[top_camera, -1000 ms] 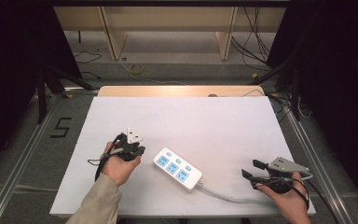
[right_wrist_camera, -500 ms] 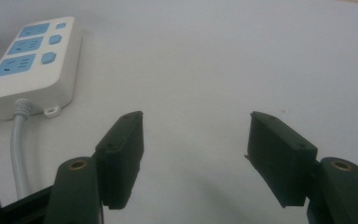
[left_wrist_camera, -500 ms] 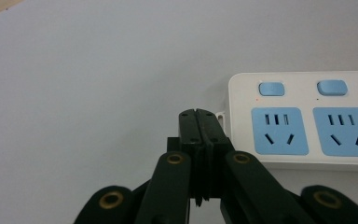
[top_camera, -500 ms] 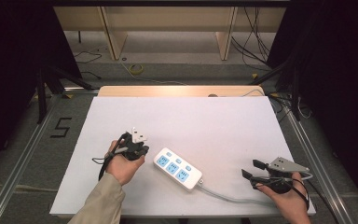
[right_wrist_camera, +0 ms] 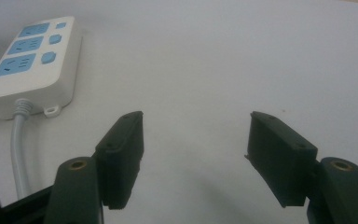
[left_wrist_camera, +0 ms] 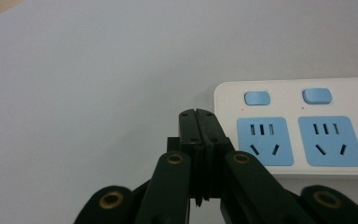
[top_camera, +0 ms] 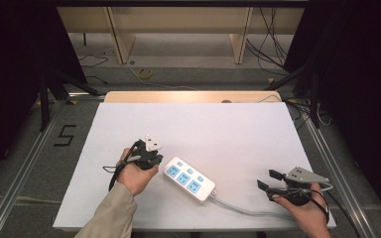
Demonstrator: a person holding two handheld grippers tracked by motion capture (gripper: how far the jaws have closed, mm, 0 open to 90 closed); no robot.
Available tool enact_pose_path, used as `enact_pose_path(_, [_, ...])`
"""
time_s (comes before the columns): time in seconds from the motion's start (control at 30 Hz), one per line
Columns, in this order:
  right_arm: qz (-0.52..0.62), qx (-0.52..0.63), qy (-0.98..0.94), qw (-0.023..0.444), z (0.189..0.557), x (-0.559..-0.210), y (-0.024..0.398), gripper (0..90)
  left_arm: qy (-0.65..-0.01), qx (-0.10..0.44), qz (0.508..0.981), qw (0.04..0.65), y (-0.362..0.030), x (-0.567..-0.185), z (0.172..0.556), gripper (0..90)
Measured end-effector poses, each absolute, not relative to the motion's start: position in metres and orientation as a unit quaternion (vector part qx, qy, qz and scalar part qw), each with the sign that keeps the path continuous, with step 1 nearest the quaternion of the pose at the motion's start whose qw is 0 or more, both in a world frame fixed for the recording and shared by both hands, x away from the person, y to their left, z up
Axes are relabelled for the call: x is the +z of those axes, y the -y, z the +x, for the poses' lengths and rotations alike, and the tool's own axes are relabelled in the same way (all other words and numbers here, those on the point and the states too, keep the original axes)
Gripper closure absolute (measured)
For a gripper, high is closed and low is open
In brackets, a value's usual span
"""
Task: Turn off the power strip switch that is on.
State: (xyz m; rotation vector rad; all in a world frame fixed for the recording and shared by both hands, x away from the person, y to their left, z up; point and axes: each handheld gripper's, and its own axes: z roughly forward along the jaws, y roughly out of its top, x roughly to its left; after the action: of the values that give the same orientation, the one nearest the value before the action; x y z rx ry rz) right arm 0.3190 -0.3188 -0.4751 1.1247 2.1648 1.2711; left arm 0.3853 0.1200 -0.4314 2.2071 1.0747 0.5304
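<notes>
White plastic power strip with blue sockets and blue switches lying flat near the front middle of the white surface, grey cord trailing toward the right. Left tool pressed together with nothing between — tip just beside the strip's end. Right tool spread wide over bare surface — well apart from the strip.

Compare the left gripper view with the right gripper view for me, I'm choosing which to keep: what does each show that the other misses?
Left gripper view: the left tool with jaws shut together, empty, beside the power strip, socket slots sharp. Right gripper view: the right tool with jaws wide apart, plus the strip's cord. Both: the strip's blue sockets and switches on the white table.
</notes>
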Motion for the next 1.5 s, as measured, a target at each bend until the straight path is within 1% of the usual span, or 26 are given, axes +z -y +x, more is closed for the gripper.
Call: enact_pose_path(1.5, [0.401, 0.453, -0.772, 0.192, 0.319, -0.475, 0.319, 36.7, -0.382, 0.189, 0.852, 0.304, -0.092, -0.431, 0.392, 89.8])
